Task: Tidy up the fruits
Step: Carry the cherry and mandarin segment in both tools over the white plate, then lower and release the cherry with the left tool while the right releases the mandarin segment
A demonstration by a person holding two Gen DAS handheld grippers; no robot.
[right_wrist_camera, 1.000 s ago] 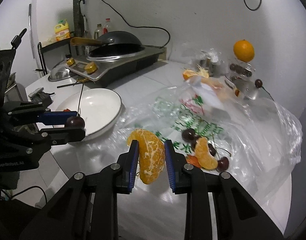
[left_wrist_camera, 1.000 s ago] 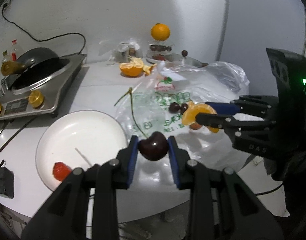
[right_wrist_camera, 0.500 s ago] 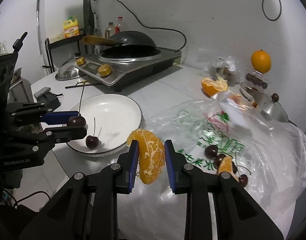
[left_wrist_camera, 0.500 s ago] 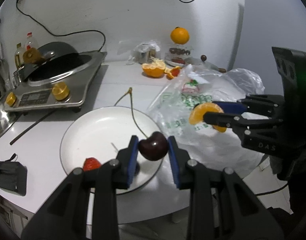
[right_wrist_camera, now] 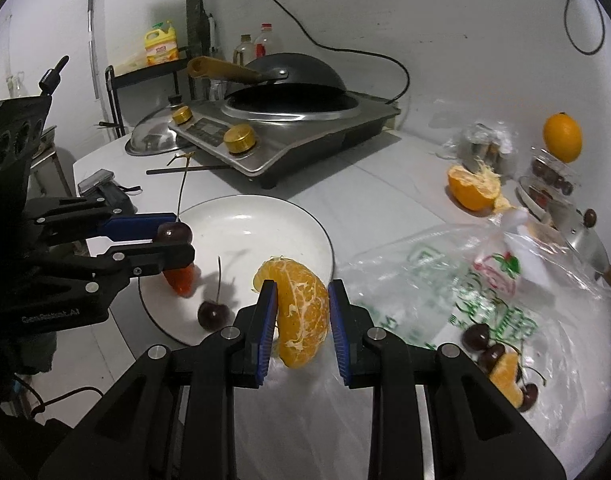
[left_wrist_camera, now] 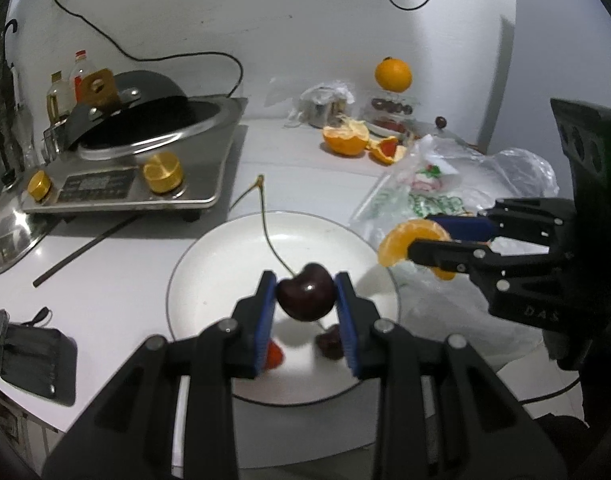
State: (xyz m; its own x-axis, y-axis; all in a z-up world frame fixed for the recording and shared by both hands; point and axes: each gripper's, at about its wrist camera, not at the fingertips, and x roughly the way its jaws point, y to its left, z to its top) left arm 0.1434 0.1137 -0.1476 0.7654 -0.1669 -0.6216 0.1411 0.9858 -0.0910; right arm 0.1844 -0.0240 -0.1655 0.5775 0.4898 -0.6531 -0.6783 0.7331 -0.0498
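My left gripper [left_wrist_camera: 305, 300] is shut on a dark cherry [left_wrist_camera: 304, 297] with a long stem and holds it above the white plate [left_wrist_camera: 221, 260]. It also shows in the right wrist view [right_wrist_camera: 173, 240]. On the plate [right_wrist_camera: 257, 216] lie a second cherry [right_wrist_camera: 212, 315] and a red strawberry [right_wrist_camera: 181, 280]. My right gripper [right_wrist_camera: 301, 312] is shut on a peeled orange segment [right_wrist_camera: 301, 312], held over the plate's right edge; the segment also shows in the left wrist view [left_wrist_camera: 409, 240].
A clear plastic bag [right_wrist_camera: 485, 288] right of the plate holds more cherries [right_wrist_camera: 481, 340] and an orange piece [right_wrist_camera: 505, 376]. An induction cooker with a wok [right_wrist_camera: 289, 120] stands behind the plate. A peeled orange half [right_wrist_camera: 471, 188] and a whole orange [right_wrist_camera: 562, 138] sit at the back.
Both grippers have moved left from over the bag to the plate, each still holding its fruit. The left gripper now holds the cherry over the plate's middle.
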